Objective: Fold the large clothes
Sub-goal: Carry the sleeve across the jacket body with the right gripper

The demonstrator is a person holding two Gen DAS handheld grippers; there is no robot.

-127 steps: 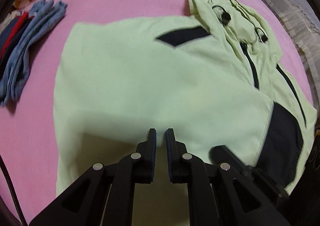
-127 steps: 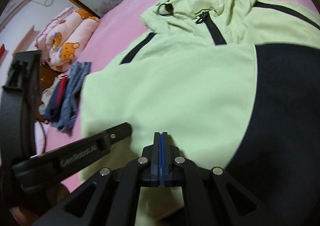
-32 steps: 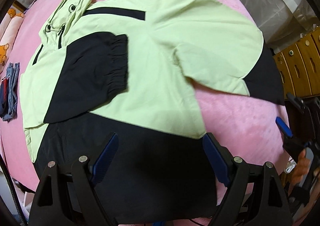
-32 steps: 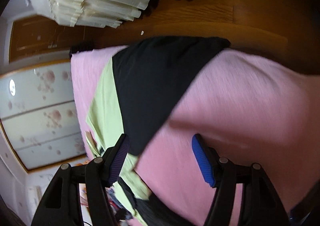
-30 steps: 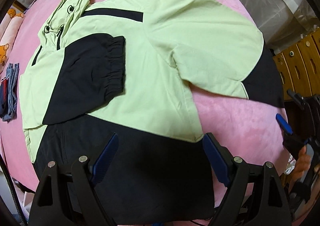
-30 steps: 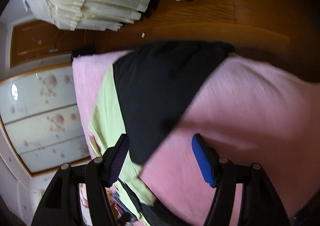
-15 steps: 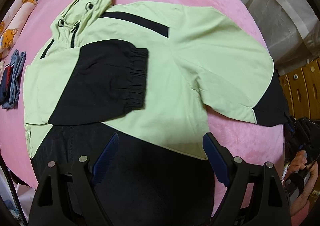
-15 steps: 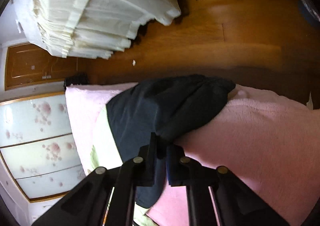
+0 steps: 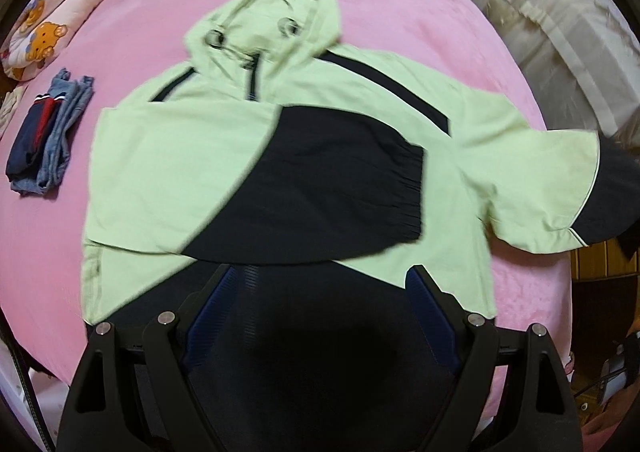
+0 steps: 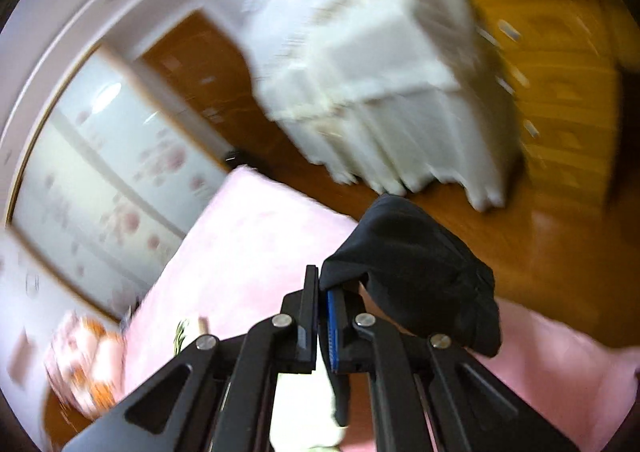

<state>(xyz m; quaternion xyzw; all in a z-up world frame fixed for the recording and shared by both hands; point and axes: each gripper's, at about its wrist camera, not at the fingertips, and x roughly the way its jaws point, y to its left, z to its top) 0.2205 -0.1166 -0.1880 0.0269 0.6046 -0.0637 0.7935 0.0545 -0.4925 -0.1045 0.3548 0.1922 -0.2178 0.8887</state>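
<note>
Pinching the black cuff (image 10: 420,276) of one sleeve, the right gripper (image 10: 323,298) has its jaws closed tight on the cloth; the dark fabric bunches up over the blue pad and hangs to the right of the fingers. Below this gripper is the pink bed cover (image 10: 248,252), and further out the view is blurred: a wooden floor (image 10: 540,252), a white frilled curtain (image 10: 380,72) and a sliding door with a flower pattern (image 10: 112,172).

The left gripper (image 9: 320,292) hovers above the black lower part of the jacket with its jaws wide apart, and nothing is between the blue pads (image 9: 216,312). It points steeply down.

The jacket (image 9: 192,156), light green and black, lies flat on the pink bed cover (image 9: 400,4), front side up. Its long axis runs from the hem, near the left gripper, to the hood (image 9: 264,16), which points away from the camera toward the far edge of the bed. The sleeve on the left of the view is folded across the chest, so its black cuff end (image 9: 360,188) lies crosswise over the body. The other sleeve (image 9: 540,180) stretches out to the right, past the bed's edge, where its black end (image 9: 616,204) is lifted.

To the left of the jacket, well apart, is a small pile of folded clothes (image 9: 44,148), and behind it a pillow with bears (image 9: 44,36).
</note>
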